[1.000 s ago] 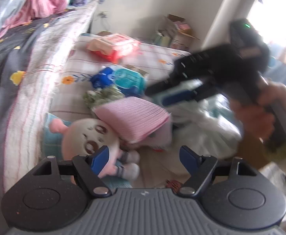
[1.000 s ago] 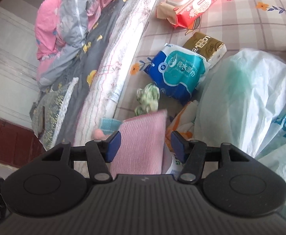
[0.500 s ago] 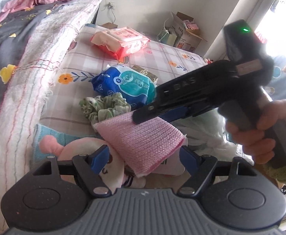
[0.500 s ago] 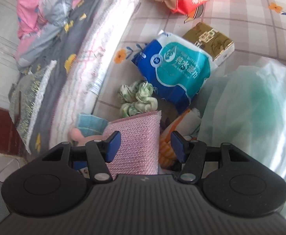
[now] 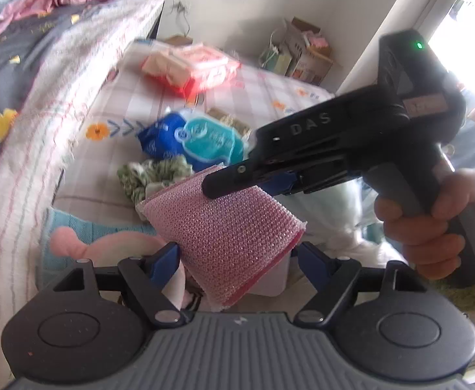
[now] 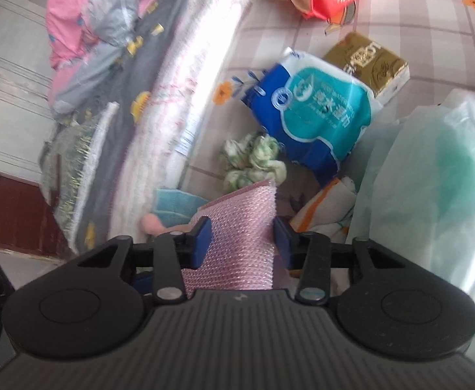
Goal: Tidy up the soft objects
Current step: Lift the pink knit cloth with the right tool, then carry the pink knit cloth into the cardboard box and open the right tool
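A pink mesh sponge [image 5: 234,237] hangs tilted above the floral sheet, right in front of my left gripper [image 5: 237,253]. That gripper is open, with its blue pads apart from the sponge's sides. My right gripper [image 6: 241,230] has its jaws closing, and both pads press the sponge [image 6: 240,224] from left and right. In the left wrist view the right gripper [image 5: 224,185] reaches in from the right, carried by a person's hand [image 5: 432,227]. A pink-eared plush doll [image 5: 91,243] lies under the sponge, mostly hidden.
On the sheet lie a green scrunchie [image 6: 253,159], a blue wipes pack [image 6: 315,110], a gold pack [image 6: 367,61], a red wipes pack [image 5: 191,68] and a striped cloth [image 6: 325,211]. A pale plastic bag [image 6: 432,178] fills the right. A quilted bed edge [image 5: 26,97] rises at left.
The right gripper swung in from the right over the pink sponge and narrowed its jaws onto it. The sponge now sits nearer and higher between the left gripper's fingers.
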A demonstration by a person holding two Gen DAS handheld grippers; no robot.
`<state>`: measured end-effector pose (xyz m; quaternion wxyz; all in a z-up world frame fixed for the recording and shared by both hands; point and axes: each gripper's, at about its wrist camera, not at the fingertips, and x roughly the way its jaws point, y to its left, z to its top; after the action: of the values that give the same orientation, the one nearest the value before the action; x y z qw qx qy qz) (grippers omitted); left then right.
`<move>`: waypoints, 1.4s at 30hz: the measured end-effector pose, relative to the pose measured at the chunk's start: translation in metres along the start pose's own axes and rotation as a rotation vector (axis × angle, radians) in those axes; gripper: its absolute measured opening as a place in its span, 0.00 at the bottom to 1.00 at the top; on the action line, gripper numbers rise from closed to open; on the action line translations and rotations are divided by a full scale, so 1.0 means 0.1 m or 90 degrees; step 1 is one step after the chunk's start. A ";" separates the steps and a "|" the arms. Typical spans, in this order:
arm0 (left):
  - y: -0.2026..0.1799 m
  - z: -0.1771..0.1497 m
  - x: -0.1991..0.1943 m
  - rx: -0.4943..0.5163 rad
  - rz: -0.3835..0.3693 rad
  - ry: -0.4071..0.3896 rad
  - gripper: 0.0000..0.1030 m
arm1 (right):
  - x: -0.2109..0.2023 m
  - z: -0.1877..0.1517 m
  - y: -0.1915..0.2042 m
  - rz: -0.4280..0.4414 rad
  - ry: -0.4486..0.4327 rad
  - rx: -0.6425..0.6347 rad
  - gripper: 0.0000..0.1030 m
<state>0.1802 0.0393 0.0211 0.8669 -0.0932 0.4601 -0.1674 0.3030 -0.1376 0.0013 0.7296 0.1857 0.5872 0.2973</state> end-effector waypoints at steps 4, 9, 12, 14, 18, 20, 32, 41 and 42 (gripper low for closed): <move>-0.16 0.05 -0.22 0.016 -0.001 -0.031 0.78 | -0.29 -0.08 0.03 0.034 -0.042 -0.008 0.36; -0.48 0.12 -0.39 0.048 -0.022 -0.061 0.78 | -0.77 -0.25 -0.10 0.072 -0.110 0.005 0.33; -0.74 0.16 -0.37 0.070 -0.052 -0.070 0.78 | -1.10 -0.39 -0.28 0.080 -0.154 0.023 0.32; -0.93 0.19 -0.29 0.086 -0.073 -0.070 0.78 | -1.34 -0.49 -0.44 0.079 -0.186 0.037 0.31; -1.34 0.29 -0.06 0.113 -0.115 -0.061 0.78 | -1.83 -0.67 -0.82 0.073 -0.248 0.073 0.27; -1.58 0.35 0.09 0.124 -0.138 -0.055 0.78 | -2.07 -0.75 -1.04 0.069 -0.278 0.096 0.27; -2.16 0.47 0.79 0.138 -0.160 0.006 0.78 | -3.04 -0.77 -2.32 -0.076 -0.403 0.174 0.26; -1.79 0.38 0.72 0.092 -0.107 0.013 0.78 | -2.71 -0.25 -2.84 -0.315 -0.334 0.080 0.30; -1.75 0.38 0.69 0.090 -0.105 0.011 0.78 | -2.65 -0.21 -2.89 -0.340 -0.322 0.069 0.29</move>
<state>0.2116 -0.1488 0.0448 0.8508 -0.0682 0.4452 -0.2708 0.3094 -0.5295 0.0148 0.8927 0.1321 0.4308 0.0094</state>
